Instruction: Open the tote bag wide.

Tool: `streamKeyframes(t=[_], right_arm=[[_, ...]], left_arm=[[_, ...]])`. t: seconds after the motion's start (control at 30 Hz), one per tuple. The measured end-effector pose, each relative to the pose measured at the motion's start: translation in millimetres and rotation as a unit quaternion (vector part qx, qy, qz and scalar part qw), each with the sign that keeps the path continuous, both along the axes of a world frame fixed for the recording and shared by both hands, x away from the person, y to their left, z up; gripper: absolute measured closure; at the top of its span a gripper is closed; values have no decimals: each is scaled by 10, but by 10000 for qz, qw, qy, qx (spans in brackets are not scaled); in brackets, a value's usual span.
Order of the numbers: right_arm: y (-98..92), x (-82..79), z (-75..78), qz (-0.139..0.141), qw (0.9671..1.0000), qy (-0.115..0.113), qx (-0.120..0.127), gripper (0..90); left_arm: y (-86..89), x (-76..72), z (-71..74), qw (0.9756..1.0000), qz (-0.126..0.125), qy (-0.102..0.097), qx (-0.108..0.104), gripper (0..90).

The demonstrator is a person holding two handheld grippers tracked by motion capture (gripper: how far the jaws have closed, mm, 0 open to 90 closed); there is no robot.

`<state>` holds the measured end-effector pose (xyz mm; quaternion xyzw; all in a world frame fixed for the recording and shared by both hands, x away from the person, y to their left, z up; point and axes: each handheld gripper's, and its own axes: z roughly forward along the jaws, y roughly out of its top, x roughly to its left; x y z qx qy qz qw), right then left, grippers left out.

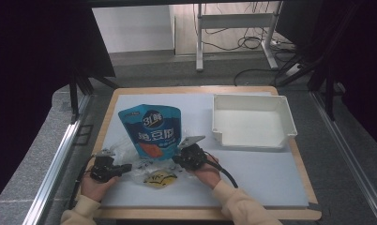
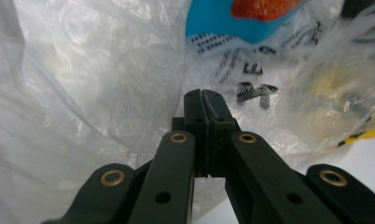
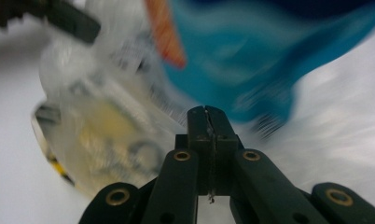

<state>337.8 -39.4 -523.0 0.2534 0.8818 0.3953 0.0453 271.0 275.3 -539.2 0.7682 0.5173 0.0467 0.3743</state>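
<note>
A blue snack pouch (image 1: 151, 126) lies flat in the middle of the table. A crumpled clear plastic bag (image 1: 154, 174) with a yellow packet inside sits at its near end. My left gripper (image 1: 129, 167) lies low at the bag's left edge. In the left gripper view its jaws (image 2: 204, 93) are shut pad to pad against the clear film (image 2: 83, 93), with the pouch (image 2: 232, 23) beyond. My right gripper (image 1: 175, 159) is at the bag's right side by the pouch's lower corner. Its jaws (image 3: 206, 109) are shut, with the blurred pouch (image 3: 251, 56) and bag (image 3: 106, 121) ahead.
A white, empty-looking tray (image 1: 290, 117) stands at the back right on the pale mat (image 1: 261, 173). The mat covers a wooden table top. Metal rails run along both sides of the table, and a desk frame with cables stands behind it.
</note>
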Motion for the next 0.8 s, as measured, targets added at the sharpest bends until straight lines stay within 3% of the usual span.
streamKeyframes(t=[0.13, 0.23, 0.37, 0.47, 0.57, 0.67, 0.73, 0.8], right_arm=[[-13, -104, -113, 204, 9995, 150, -204, 888], [-33, -147, -116, 279, 9993, 130, -235, 888], [-28, -137, -123, 294, 9992, 125, -221, 888], [-25, -141, -125, 303, 9992, 108, -225, 889], [-19, -148, -125, 294, 9993, 83, -237, 889], [-18, -156, -126, 301, 9992, 32, -250, 889], [-18, -159, -127, 287, 9993, 39, -244, 889], [-19, -163, -128, 287, 9993, 27, -241, 889]], left_arm=[[6, -18, -24, 10000, -25, 39, -9, 898], [-6, -2, 33, 10000, -24, -29, -60, 894], [33, 1, 341, 9985, 52, -444, -313, 889], [83, 22, 615, 9949, 180, -787, -600, 891], [107, 121, 800, 9918, 348, -1012, -699, 895], [94, 371, 784, 9920, 416, -896, -788, 896], [78, 573, 655, 9944, 529, -679, -616, 896], [83, 744, 487, 9952, 616, -487, -576, 897]])
